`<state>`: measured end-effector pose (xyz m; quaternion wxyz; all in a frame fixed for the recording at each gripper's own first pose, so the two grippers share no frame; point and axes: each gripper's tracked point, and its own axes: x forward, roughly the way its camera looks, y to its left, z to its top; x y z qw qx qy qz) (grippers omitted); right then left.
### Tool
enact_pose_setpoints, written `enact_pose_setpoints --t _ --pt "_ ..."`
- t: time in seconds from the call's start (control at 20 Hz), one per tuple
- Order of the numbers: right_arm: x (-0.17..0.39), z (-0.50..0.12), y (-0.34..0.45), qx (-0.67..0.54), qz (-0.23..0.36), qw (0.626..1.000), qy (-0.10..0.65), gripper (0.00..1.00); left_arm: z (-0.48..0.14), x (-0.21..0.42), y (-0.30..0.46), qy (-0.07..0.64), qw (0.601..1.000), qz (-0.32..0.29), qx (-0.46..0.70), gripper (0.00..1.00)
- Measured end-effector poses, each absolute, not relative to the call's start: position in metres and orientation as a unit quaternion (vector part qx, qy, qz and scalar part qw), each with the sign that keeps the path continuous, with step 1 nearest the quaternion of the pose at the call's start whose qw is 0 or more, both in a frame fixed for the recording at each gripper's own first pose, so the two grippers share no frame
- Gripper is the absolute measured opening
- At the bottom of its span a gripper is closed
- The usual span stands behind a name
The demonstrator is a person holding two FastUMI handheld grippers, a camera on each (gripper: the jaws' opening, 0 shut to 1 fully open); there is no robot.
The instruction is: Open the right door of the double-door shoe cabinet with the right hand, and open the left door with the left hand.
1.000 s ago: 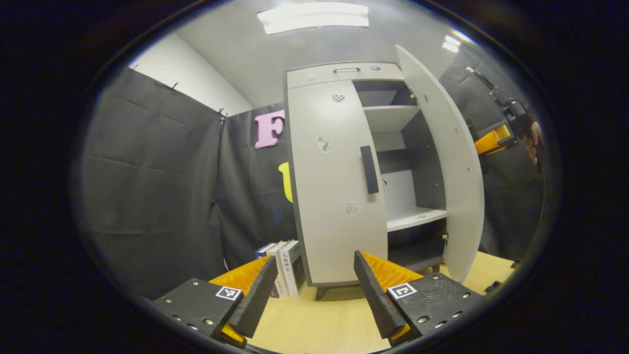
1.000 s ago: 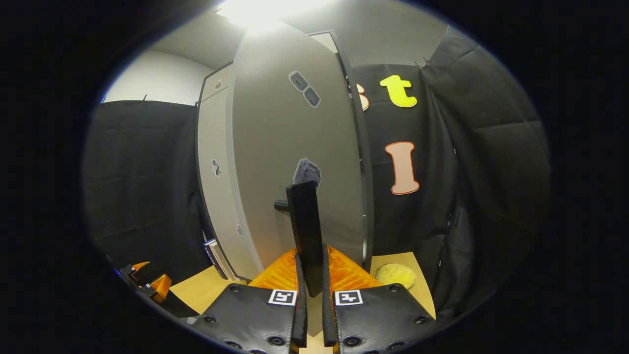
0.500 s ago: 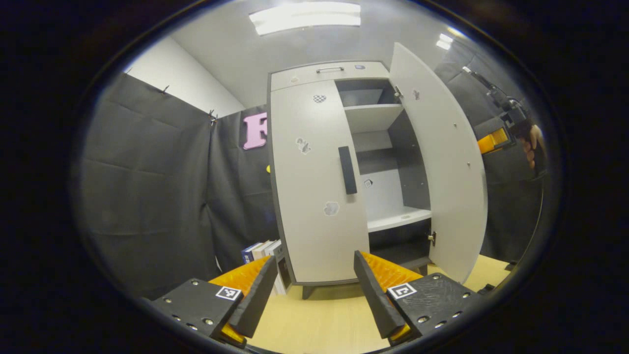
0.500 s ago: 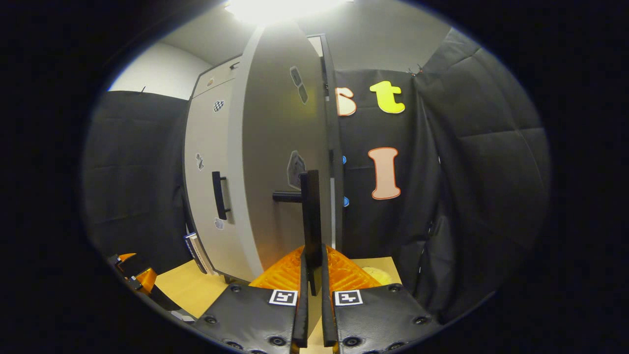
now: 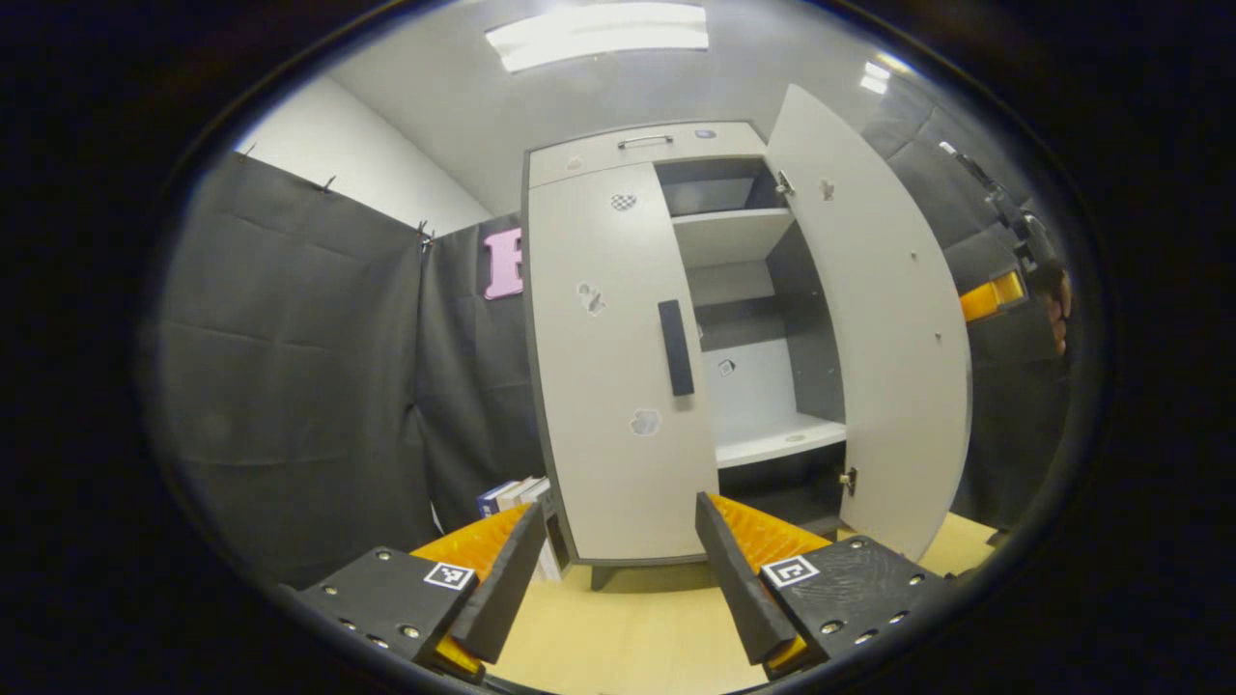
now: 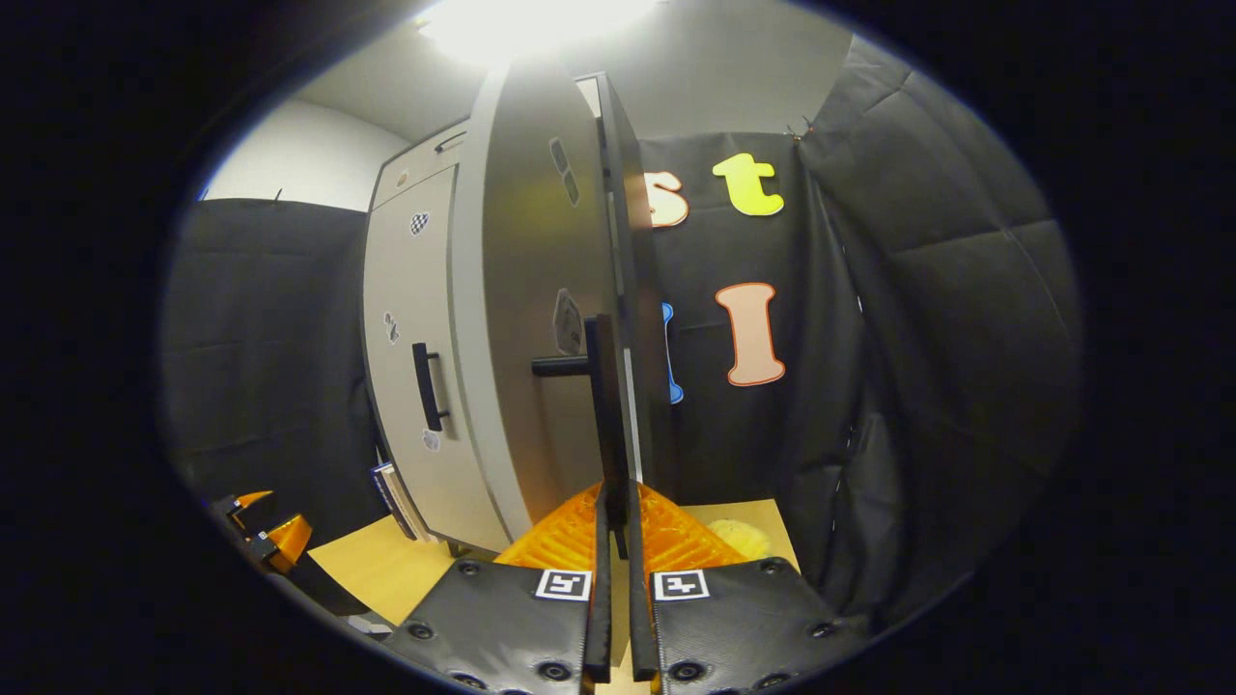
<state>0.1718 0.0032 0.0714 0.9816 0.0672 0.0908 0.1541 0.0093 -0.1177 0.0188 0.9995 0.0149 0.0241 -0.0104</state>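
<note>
The grey shoe cabinet (image 5: pixel 618 150) stands ahead on a wooden floor. Its left door (image 5: pixel 608 444) is closed, with a black vertical handle (image 5: pixel 675 347). The right door (image 5: pixel 888 319) stands wide open, baring the shelves (image 5: pixel 734 232). My left gripper (image 5: pixel 618 579) hangs open, low and a good way in front of the left door. In the right gripper view the right door (image 6: pixel 521 319) is seen nearly edge-on. My right gripper (image 6: pixel 614 579) is shut on that door's black handle (image 6: pixel 606 405). The left door's handle (image 6: pixel 428 386) is also seen there.
Several books (image 5: pixel 517 492) lean against the cabinet's left side. A yellowish round thing (image 6: pixel 739 536) lies on the floor (image 5: pixel 628 637) behind the open door. Black cloth walls (image 5: pixel 290 367) close in on both sides. The right gripper's hand (image 5: pixel 1057 309) is at the far right.
The right door has swung further open with my right gripper still on its handle. My left gripper has shifted slightly, staying open before the left door.
</note>
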Motion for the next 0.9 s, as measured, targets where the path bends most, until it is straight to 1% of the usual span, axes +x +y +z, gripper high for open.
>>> enact_pose_setpoints --t 0.05,0.15,0.25,0.35,0.45,0.6,0.65,0.7,0.75,0.8,0.85,0.9 --pt "0.168 0.07 0.004 0.072 0.156 0.981 0.093 0.1 0.026 0.015 -0.124 0.022 1.0 -0.017 0.014 0.92" --pt "0.164 0.071 -0.007 0.07 0.137 0.984 0.091 0.1 0.037 0.026 -0.137 0.021 0.999 -0.032 0.014 0.92" --pt "0.16 0.071 -0.02 0.067 0.116 0.987 0.083 0.08 0.049 0.04 -0.153 0.017 0.999 -0.048 0.013 0.92" --pt "0.159 0.076 -0.03 0.063 0.096 0.991 0.065 0.1 0.059 0.055 -0.16 0.011 0.998 -0.06 0.013 0.91" --pt "0.16 0.076 -0.039 0.048 0.082 0.994 0.053 0.44 0.071 0.072 -0.167 -0.002 0.998 -0.067 0.014 0.92" --pt "0.154 0.075 -0.065 0.021 0.029 0.998 0.047 0.98 0.09 0.098 -0.175 -0.023 0.997 -0.079 0.011 0.92" --pt "0.153 0.073 -0.071 0.019 0.015 0.999 0.049 0.98 0.095 0.108 -0.179 -0.028 0.996 -0.084 0.008 0.92" --pt "0.151 0.072 -0.074 0.022 0.005 0.998 0.052 0.94 0.098 0.118 -0.181 -0.031 0.996 -0.088 0.003 0.92" --pt "0.148 0.07 -0.074 0.028 -0.004 0.998 0.056 0.98 0.102 0.129 -0.183 -0.032 0.995 -0.091 -0.003 0.92" --pt "0.146 0.068 -0.076 0.031 -0.013 0.998 0.059 0.94 0.104 0.139 -0.183 -0.034 0.995 -0.093 -0.01 0.92" --pt "0.144 0.067 -0.08 0.031 -0.026 0.997 0.062 1.0 0.109 0.15 -0.184 -0.037 0.995 -0.096 -0.017 0.92" --pt "0.143 0.066 -0.085 0.031 -0.04 0.997 0.063 0.98 0.113 0.161 -0.185 -0.04 0.994 -0.097 -0.021 0.92"
